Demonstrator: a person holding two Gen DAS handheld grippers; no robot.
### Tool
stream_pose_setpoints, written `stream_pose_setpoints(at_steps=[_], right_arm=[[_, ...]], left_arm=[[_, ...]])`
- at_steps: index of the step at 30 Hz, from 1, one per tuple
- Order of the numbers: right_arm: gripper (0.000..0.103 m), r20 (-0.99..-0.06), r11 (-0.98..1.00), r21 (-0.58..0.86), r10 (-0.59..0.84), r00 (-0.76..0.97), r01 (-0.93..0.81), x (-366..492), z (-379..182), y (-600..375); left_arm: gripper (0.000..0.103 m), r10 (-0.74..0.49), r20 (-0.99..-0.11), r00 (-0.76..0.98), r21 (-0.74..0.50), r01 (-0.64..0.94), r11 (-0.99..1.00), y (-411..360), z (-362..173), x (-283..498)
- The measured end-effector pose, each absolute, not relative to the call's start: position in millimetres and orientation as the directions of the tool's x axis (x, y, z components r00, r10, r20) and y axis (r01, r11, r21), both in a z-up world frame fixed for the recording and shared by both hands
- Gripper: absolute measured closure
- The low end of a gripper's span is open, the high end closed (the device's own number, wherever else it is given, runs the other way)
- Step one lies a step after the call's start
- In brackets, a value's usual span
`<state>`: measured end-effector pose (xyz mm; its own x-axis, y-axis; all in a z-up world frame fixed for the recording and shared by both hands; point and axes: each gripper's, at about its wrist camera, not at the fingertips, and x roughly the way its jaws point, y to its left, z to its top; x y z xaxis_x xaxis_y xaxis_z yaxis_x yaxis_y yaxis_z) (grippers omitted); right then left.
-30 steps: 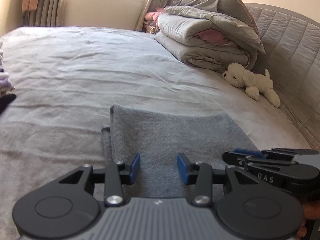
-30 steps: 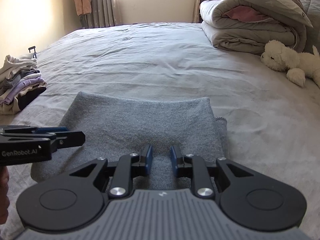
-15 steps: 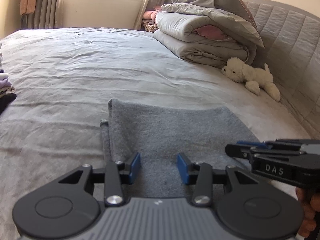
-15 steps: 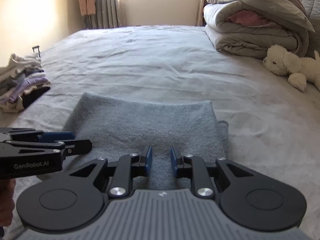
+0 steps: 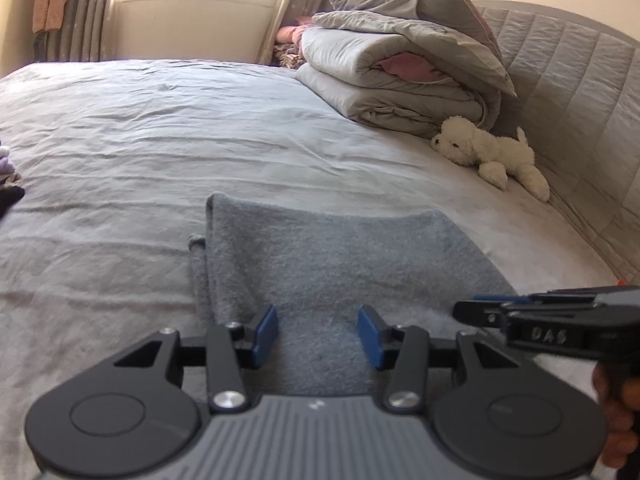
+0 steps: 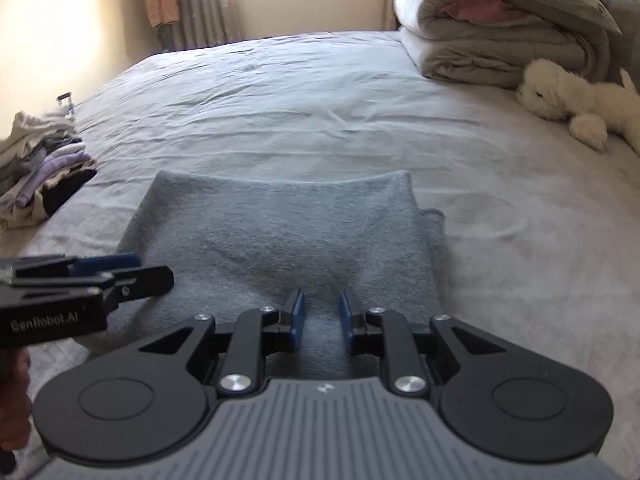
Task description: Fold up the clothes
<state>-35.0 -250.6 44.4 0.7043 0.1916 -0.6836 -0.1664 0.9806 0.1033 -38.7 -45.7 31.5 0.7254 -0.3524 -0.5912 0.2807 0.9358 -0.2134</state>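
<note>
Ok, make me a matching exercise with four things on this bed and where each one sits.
1. grey garment
2. plush dog
3. folded duvet
4. clothes stack

A. far right corner of the bed
B. left edge of the bed
C. near edge, in front of both cameras
D. right side, just in front of the bedding

Pairs: 1-C, 2-D, 3-A, 4-B

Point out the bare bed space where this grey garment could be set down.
Free: the sheet between the grey garment, folded duvet and clothes pile. Crowded: the headboard side, with the plush dog.
</note>
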Motion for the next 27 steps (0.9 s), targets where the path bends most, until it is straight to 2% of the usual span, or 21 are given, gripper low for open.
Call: stream_pose_setpoints(at_steps=[5,10,14,21,23,27], right_arm=[[0.085,-0.697,0.980,0.128,0.198,0.689,-0.152,-34.7,42.7,-256.7],[0.085,-0.669,0.982,0.111,0.189,0.719,-0.155,-32.8,48.1,-257.5],[0.069,-0.623,0.988,0.088,0.153,0.767,-0.126,-25.6,56.5,-264.8],[0.067,-0.572,0.991,0.030,0.122,0.811,-0.128,3.1,58.4,-272.1],[0.064,-0.573,0.989,0.034,0.134,0.808,-0.141,11.7,55.7,-276.1],[0.061,-0.589,0.985,0.087,0.171,0.790,-0.148,28.6,47.9,-284.1]], left_arm=[[0.055,-0.349,-0.593,0.726,-0.216,0.273,0.937,-45.9,31.3,-35.1],[0.055,-0.347,-0.594,0.726,-0.245,0.248,0.937,-37.1,36.6,-30.8],[0.055,-0.337,-0.587,0.736,-0.281,0.205,0.937,-23.5,38.5,-19.0],[0.055,-0.325,-0.585,0.743,-0.283,0.189,0.940,-17.2,36.9,1.3],[0.052,-0.291,-0.590,0.753,-0.263,0.162,0.951,-13.8,37.3,8.8],[0.051,-0.289,-0.605,0.742,-0.314,0.111,0.943,1.2,31.4,24.6]])
